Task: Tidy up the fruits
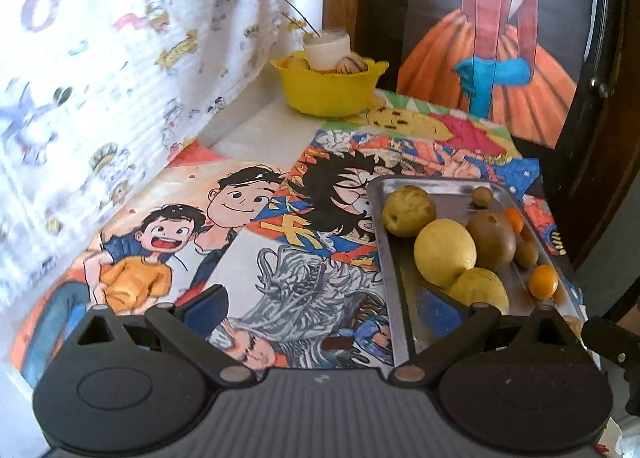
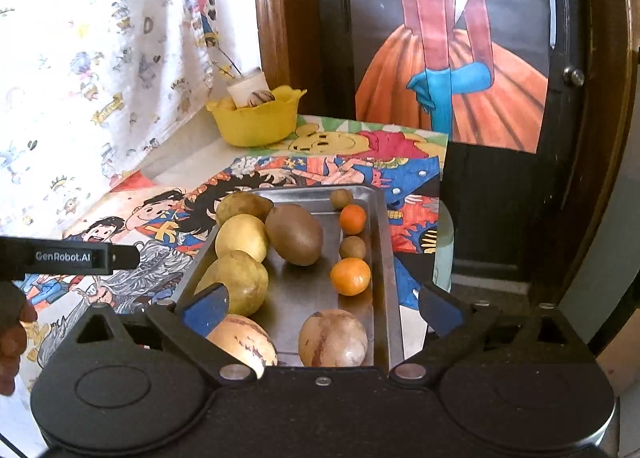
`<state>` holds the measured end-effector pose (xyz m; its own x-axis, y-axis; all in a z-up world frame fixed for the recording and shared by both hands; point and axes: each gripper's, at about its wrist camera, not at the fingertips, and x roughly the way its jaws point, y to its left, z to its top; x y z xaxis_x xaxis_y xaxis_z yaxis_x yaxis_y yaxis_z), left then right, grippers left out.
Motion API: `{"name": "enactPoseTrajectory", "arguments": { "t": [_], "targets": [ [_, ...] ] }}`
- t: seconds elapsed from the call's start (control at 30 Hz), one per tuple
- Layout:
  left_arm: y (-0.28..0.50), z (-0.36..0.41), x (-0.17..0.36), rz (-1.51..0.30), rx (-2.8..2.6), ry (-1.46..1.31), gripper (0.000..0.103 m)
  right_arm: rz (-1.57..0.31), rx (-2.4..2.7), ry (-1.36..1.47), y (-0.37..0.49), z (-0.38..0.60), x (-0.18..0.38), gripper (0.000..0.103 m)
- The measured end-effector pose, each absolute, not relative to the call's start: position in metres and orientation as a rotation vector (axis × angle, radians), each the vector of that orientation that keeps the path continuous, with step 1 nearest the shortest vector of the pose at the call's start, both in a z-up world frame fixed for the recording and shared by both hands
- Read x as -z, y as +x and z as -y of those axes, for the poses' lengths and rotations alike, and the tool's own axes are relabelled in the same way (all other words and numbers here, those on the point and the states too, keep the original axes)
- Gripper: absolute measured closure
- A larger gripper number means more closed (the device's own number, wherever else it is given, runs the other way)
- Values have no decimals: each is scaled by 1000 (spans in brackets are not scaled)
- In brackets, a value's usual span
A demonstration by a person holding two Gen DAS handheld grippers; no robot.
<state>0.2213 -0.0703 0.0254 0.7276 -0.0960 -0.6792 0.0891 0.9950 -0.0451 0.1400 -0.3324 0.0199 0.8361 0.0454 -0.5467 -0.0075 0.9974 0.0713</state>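
A steel tray (image 2: pixel 385 258) holds several fruits: yellow-green ones (image 2: pixel 241 238), a brown kiwi (image 2: pixel 294 234), two oranges (image 2: pixel 350 276), small brown fruits (image 2: pixel 352 247) and two pale striped fruits (image 2: pixel 332 340) at the near end. My right gripper (image 2: pixel 320 310) hovers open over the tray's near end, gripping nothing. My left gripper (image 1: pixel 322 310) is open over the cartoon posters, its right finger (image 1: pixel 440 312) at the tray's (image 1: pixel 384 258) near left corner beside a yellow fruit (image 1: pixel 445 252). A yellow bowl (image 1: pixel 330 88) at the back holds a few fruits and a white cup.
Colourful cartoon posters (image 1: pixel 240 218) cover the tabletop. A printed white curtain (image 1: pixel 100 78) hangs on the left. A dark wooden door with a painted poster (image 2: pixel 452 58) stands behind. The left gripper's body (image 2: pixel 68 258) and a hand (image 2: pixel 12 338) show at the right view's left edge.
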Motion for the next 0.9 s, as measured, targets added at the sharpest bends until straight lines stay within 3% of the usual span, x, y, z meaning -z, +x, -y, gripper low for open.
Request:
{"name": "enactPoseTrajectory", "arguments": {
  "t": [0.37, 0.9],
  "targets": [
    [158, 62, -12, -541, 33, -60, 1, -347, -93, 33, 92, 330, -19, 1],
    [39, 66, -44, -396, -32, -100, 0, -202, -119, 71, -15, 339, -45, 1]
  ]
}}
